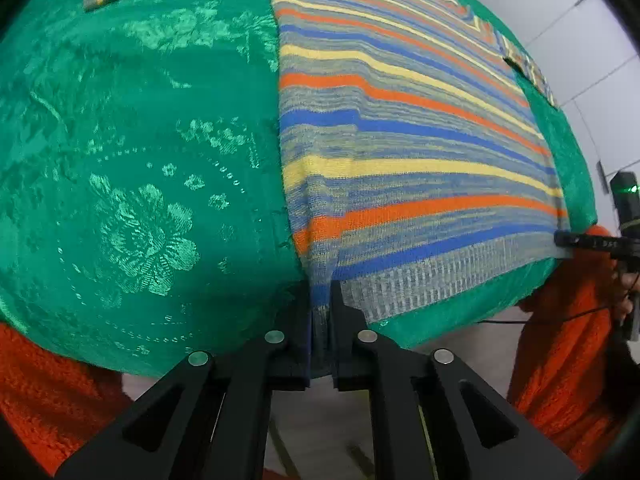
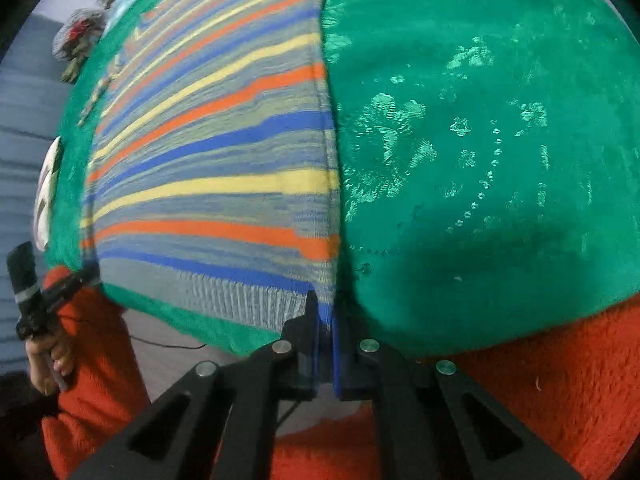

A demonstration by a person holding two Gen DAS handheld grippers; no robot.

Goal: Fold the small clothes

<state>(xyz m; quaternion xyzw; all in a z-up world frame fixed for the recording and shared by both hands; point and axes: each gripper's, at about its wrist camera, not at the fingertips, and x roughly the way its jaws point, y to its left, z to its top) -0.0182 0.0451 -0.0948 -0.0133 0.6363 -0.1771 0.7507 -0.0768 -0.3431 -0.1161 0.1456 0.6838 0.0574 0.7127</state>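
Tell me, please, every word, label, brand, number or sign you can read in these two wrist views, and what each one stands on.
None can be read: no text shows on the striped knit sweater, the green floral tablecloth, the left gripper or the right gripper.
A green light glows on the other handheld unit; no text by it is readable.

A striped knit sweater (image 1: 400,152) in orange, blue, yellow and grey lies spread flat, its ribbed hem nearest.
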